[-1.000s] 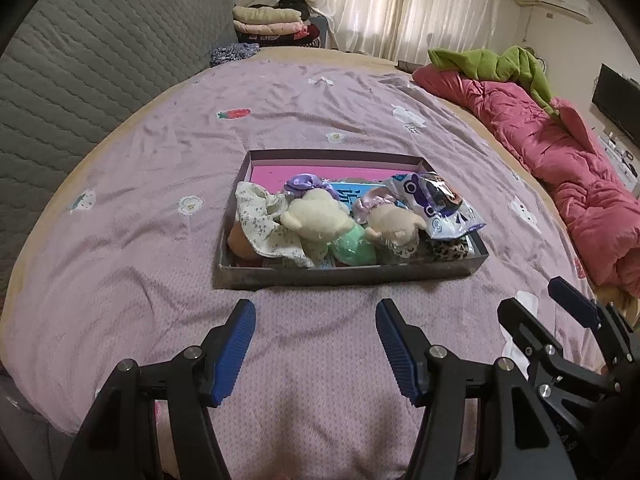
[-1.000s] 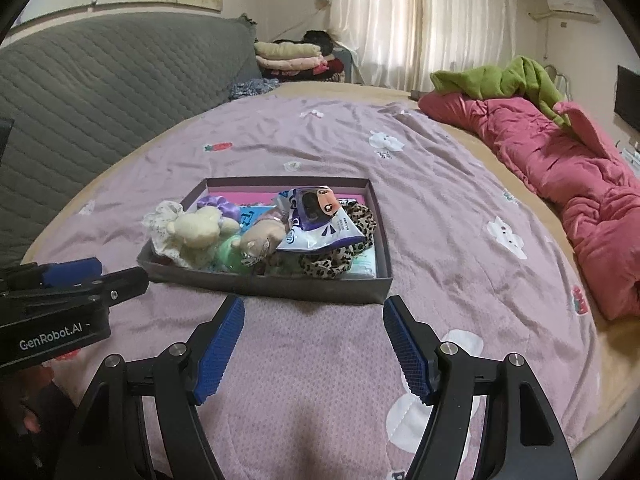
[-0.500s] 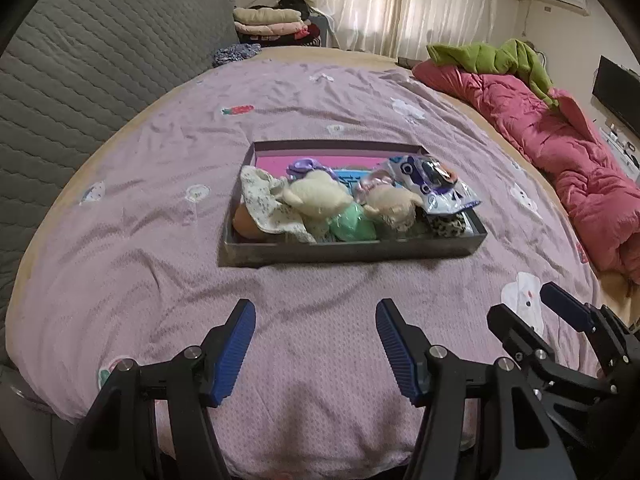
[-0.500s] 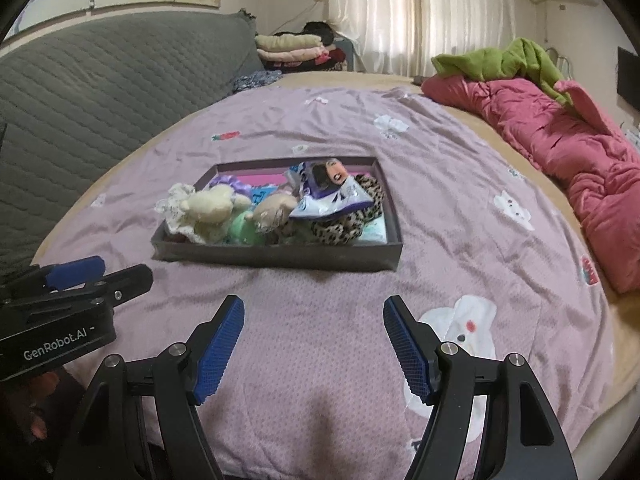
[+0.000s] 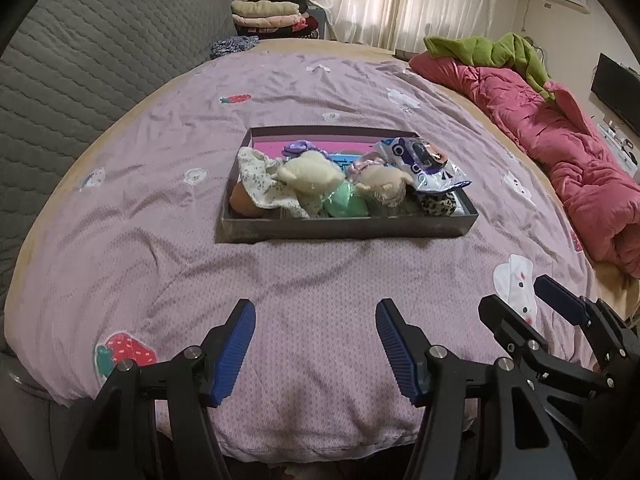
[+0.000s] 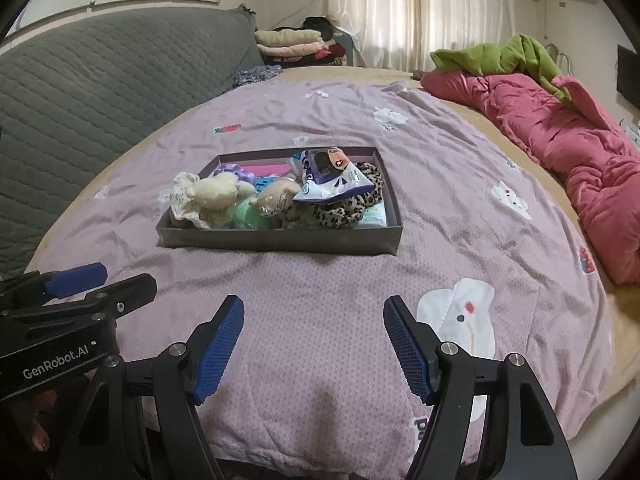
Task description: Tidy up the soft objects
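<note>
Your left claw [image 5: 314,314] and right claw [image 6: 312,312] both released, holding nothing, hovering over the bed [image 5: 320,280]. One box [image 5: 344,230] mid-bed holds two plush toys [image 5: 308,174], one snack bag [image 5: 424,160]

Left gripper [image 5: 314,322]: black angular frame, silver screw heads behind each jaw, ribbed blue pads [image 5: 235,350] on the inner jaw faces. Right gripper [image 6: 313,320]: same black frame, silver screws and textured blue pads [image 6: 406,350]. White "GenRobot.AI" lettering on the left unit's black side, behind its jaws.
</note>
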`<state>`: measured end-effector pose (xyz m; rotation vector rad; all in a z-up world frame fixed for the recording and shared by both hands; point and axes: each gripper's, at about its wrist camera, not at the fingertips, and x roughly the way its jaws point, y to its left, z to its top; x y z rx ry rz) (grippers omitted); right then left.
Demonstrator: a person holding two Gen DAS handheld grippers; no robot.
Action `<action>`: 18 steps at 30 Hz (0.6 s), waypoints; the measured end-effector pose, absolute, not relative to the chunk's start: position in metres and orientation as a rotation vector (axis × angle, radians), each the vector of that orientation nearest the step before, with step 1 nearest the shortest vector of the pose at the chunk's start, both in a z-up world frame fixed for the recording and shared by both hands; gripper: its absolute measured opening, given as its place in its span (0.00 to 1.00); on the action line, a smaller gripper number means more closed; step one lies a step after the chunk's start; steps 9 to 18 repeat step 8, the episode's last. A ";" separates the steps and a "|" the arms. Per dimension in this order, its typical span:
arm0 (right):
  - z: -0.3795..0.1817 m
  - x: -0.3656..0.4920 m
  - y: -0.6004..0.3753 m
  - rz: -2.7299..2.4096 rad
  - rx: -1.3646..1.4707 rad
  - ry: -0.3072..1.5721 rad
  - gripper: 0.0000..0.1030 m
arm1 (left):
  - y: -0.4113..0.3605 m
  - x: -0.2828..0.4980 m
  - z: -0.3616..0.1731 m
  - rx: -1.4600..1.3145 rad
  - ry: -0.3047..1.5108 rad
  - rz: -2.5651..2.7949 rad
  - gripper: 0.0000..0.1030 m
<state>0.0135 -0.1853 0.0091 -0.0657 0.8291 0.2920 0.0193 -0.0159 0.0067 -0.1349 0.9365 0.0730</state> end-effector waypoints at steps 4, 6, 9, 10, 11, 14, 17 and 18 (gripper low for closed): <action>0.008 0.013 -0.186 0.287 -0.062 0.830 0.72 | -0.015 0.019 0.002 -0.139 0.949 0.067 0.60; 0.007 0.013 -0.187 0.284 -0.061 0.829 0.72 | -0.014 0.020 -0.001 -0.145 0.956 0.064 0.60; 0.005 0.014 -0.188 0.283 -0.059 0.836 0.72 | -0.012 0.023 -0.008 -0.146 0.974 0.072 0.60; 0.005 0.014 -0.188 0.283 -0.059 0.836 0.72 | -0.012 0.023 -0.008 -0.146 0.974 0.072 0.60; 0.005 0.014 -0.188 0.283 -0.059 0.836 0.72 | -0.012 0.023 -0.008 -0.146 0.974 0.072 0.60; 0.005 0.014 -0.188 0.283 -0.059 0.836 0.72 | -0.012 0.023 -0.008 -0.146 0.974 0.072 0.60; 0.005 0.014 -0.188 0.283 -0.059 0.836 0.72 | -0.012 0.023 -0.008 -0.146 0.974 0.072 0.60; 0.005 0.014 -0.188 0.283 -0.059 0.836 0.72 | -0.012 0.023 -0.008 -0.146 0.974 0.072 0.60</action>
